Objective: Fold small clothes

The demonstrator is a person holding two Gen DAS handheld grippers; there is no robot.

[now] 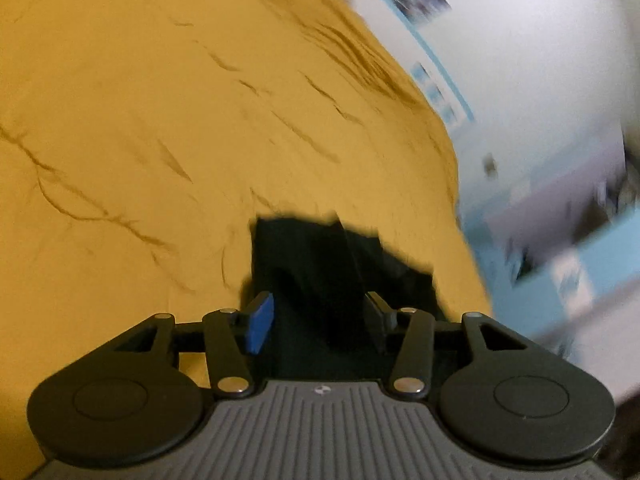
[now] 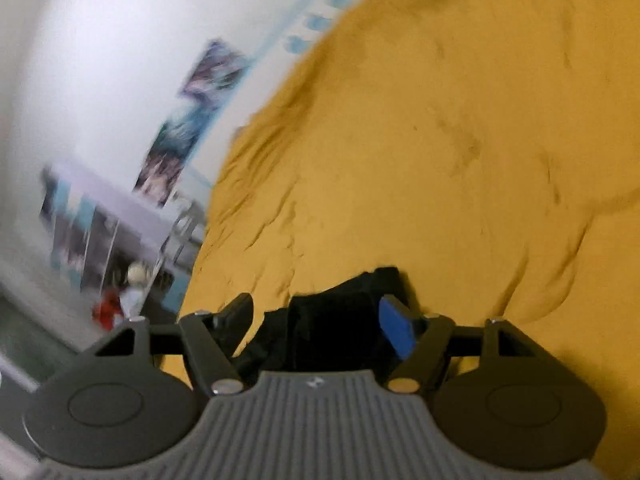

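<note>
**Both tools open over black garment on yellow bed cover**

Left wrist view: left tool [image 1: 320, 322] stands partly open, its fingers apart with a blue pad [image 1: 262, 326] on the left one. Black garment [image 1: 320, 264] lies rumpled between and beyond the fingers, lower centre of frame; pads do not press on it. Yellow bed cover [image 1: 180, 120] fills the upper left and centre. White wall [image 1: 540, 60] with blurred posters at right.

Right wrist view: right tool [image 2: 320, 328] stands wide open, blue pad [image 2: 396, 330] on its right finger. The same black garment [image 2: 332, 320] sits between the fingers, lower centre, loose. Yellow cover [image 2: 440, 140] fills the right; wall [image 2: 100, 40] and blurred furniture at left.
</note>
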